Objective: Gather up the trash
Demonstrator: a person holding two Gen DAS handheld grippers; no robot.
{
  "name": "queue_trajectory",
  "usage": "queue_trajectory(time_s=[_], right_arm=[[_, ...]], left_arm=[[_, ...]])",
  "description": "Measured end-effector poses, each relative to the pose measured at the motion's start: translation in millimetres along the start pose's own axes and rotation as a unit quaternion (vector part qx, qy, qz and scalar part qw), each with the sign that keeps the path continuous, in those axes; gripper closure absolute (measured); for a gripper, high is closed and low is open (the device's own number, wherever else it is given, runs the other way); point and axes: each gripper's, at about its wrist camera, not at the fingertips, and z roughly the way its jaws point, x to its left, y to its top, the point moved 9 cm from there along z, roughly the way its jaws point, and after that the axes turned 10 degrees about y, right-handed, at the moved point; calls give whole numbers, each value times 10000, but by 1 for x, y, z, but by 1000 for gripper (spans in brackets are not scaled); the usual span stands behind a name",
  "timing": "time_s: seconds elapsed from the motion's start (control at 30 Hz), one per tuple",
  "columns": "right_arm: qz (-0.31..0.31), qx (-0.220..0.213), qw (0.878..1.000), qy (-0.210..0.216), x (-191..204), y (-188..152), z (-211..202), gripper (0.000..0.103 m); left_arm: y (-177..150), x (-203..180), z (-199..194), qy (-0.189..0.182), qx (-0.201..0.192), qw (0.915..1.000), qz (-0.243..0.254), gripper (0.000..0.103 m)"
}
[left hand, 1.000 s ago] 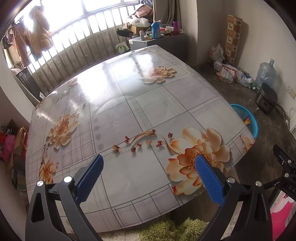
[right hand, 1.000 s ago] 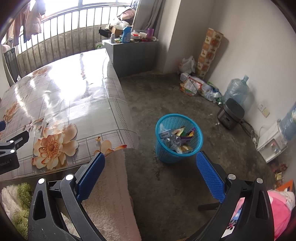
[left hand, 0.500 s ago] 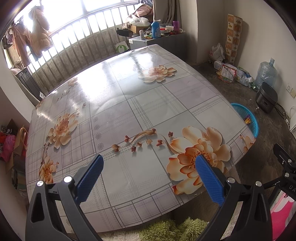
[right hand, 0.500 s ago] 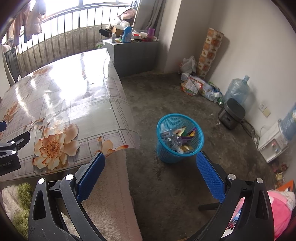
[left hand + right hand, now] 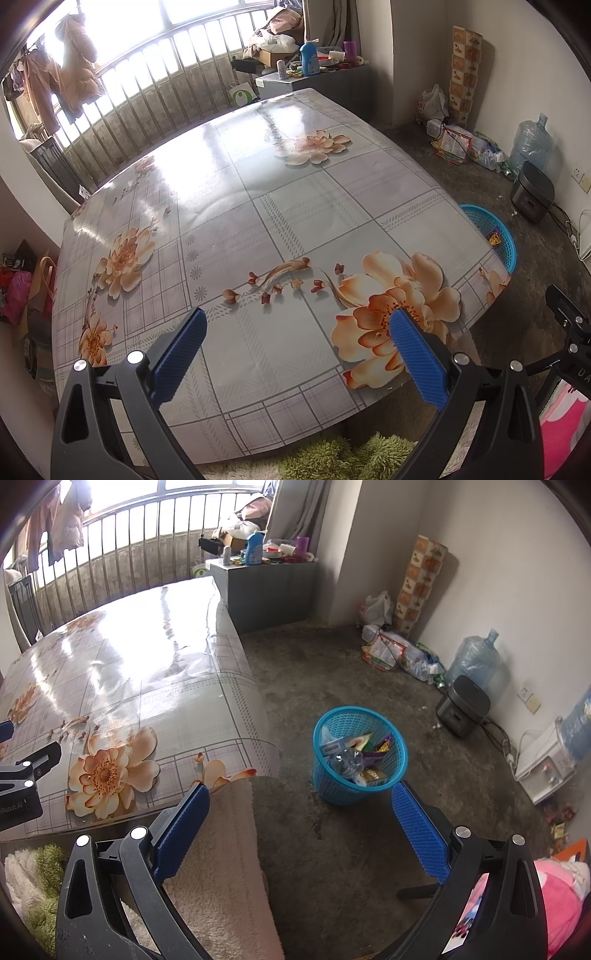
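While both claws are hanging wide apart and empty, the trash is already lying in the blue basket [image 5: 360,755] on the floor.

With nothing between its blue pads, the left gripper [image 5: 295,354] is hovering low over the near edge of the flowered table [image 5: 295,206], whose glossy cloth is showing no litter at all, so it is likely idling there because nothing is left to lift. The right gripper [image 5: 301,829] is pointing past the table's corner toward the basket, which is standing just beside that corner and holding wrappers, a small box and a crumpled clear bottle [image 5: 345,760]; its spread jaws are suggesting a drop already made. Judging by this, the collecting is looking essentially finished, though loose bags by the far wall [image 5: 402,653] are sitting well apart.
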Motion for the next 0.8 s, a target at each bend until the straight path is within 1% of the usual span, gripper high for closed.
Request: queue_trajectory(time_s=[0.8], right_arm=[[29,24,10000,65,-5,-2,3,8]], left_arm=[[2,-1,0,6,30,9999,102,6]])
